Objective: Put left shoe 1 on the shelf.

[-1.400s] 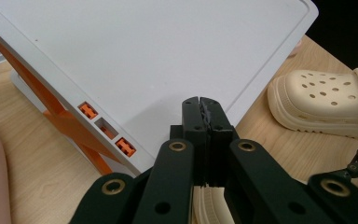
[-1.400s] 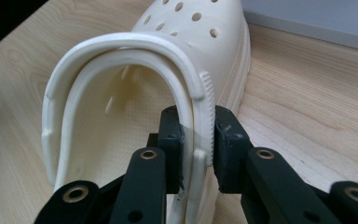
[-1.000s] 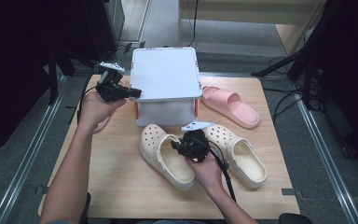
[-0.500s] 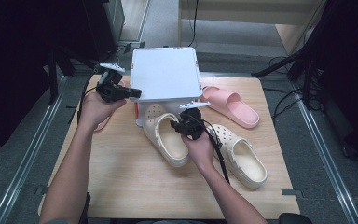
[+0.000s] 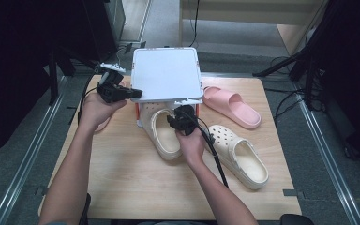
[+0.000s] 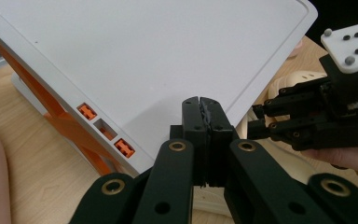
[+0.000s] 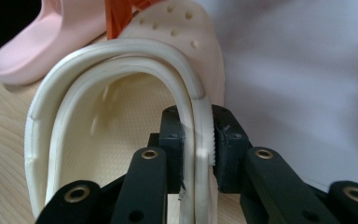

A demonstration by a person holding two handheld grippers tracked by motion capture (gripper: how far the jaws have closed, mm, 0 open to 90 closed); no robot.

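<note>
Clog (image 5: 165, 133), rim clamped in right gripper (image 5: 183, 123), now nosed under white lid (image 5: 167, 75); left gripper (image 5: 122, 92) shut, steadying lid edge.

I can't see the cream clog's (image 5: 165, 133) toe, tucked under the white lid (image 5: 167, 74); right gripper view crops its heel.

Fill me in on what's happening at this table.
A person is putting a cream clog under the raised lid of a white storage box. The left gripper is shut on the lid's edge, holding it tilted up. The right gripper has the clog's side wall and strap between its jaws, which have just been opening, toe under the lid. The second cream clog and a pink slide lie on the wooden table.
</note>
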